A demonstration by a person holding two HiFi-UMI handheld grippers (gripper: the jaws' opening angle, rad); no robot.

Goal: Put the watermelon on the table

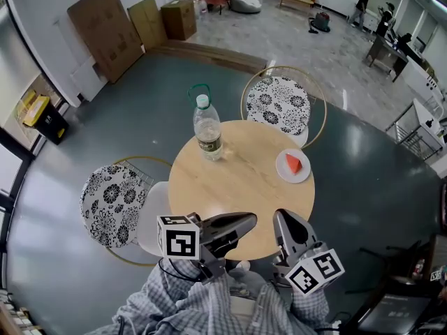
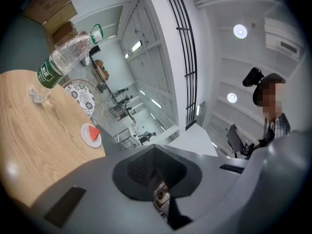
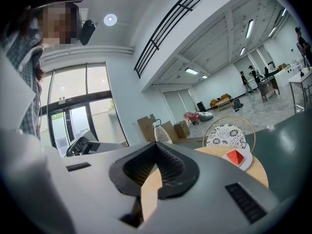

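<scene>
One round wooden table (image 1: pixel 241 187) takes up the middle of what I see looking down, standing on a dark grey-green floor (image 1: pixel 363 166). Flattened cardboard (image 1: pixel 105 30) leans on the wall at the far left.

Next in size come two chairs with black-and-white flowered cushions. One (image 1: pixel 112 204) is drawn up at the table's left side, the other (image 1: pixel 281 103) at its far side.

Below the table's near edge is my own checked shirt (image 1: pixel 202 302), and out of it come my two tongs. My left gripper (image 1: pixel 253 219) lies almost level over the near rim and points to the right, with its marker cube (image 1: pixel 178 237) at the back end. In the left gripper view its dark pads meet at the tip, jaws pressed together with nothing between them. My right gripper (image 1: pixel 282 215) points away from me over the near rim, just beside the left one's tip, and its marker cube (image 1: pixel 316 271) is down by my sleeve. In the right gripper view its ribbed pads also come together at the tip. Only the table's wood shows in the wedge behind them, so it holds nothing.

A clear water bottle (image 1: pixel 207 132) with a green label and a white cap stands upright on the far left part of the table.

Smaller again is a white plate (image 1: pixel 281 173), which sits on the table's right side, near the far chair.

Smallest is the watermelon (image 1: pixel 294 164), a red wedge lying on that plate, well apart from both tongs and from the bottle.
</scene>
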